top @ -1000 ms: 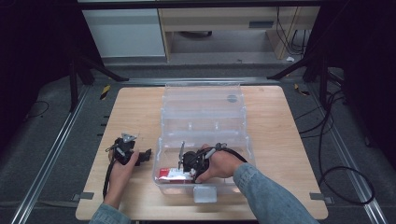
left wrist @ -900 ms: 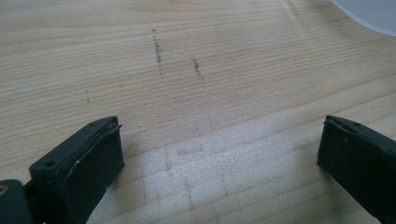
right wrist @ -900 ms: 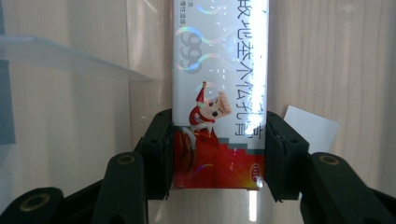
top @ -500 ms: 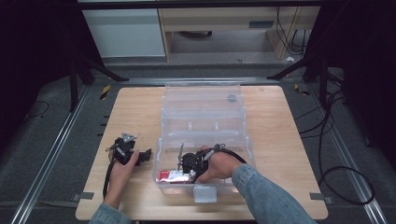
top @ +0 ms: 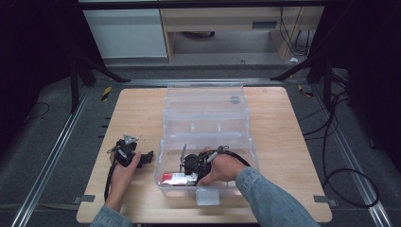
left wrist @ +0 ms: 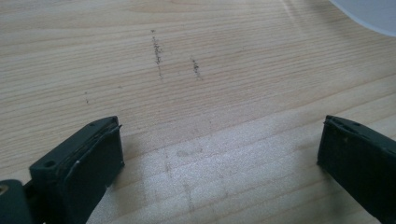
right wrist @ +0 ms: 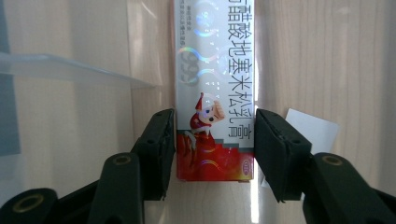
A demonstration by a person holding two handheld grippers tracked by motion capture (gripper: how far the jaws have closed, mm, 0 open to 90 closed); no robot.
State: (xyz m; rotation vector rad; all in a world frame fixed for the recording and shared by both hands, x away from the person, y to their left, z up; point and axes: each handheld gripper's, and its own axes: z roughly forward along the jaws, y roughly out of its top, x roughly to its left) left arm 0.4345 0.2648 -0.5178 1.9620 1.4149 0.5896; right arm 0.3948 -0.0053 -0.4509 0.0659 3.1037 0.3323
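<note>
- Red-and-white medicine carton is lying flat on the floor of the clear plastic bin, in its near compartment toward 7 o'clock.
- Right gripper is bracketing the carton's red end; its fingers are sitting just beside the sides, a thin gap showing at the right, so whether they are gripping I cannot tell.
- Judging by this, the carton is already in the bin, with releasing and withdrawing remaining.
- Left gripper is idling on the counter at 9 o'clock of the bin, fingers wide around nothing.

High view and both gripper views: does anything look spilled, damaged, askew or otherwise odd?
Nothing stands out. The clear plastic organizer box sits square on the wooden table, lid open. The red and white medicine carton lies flat in its front compartment between the right tongs. The left tongs rest open over bare wood with faint scuff marks.
</note>
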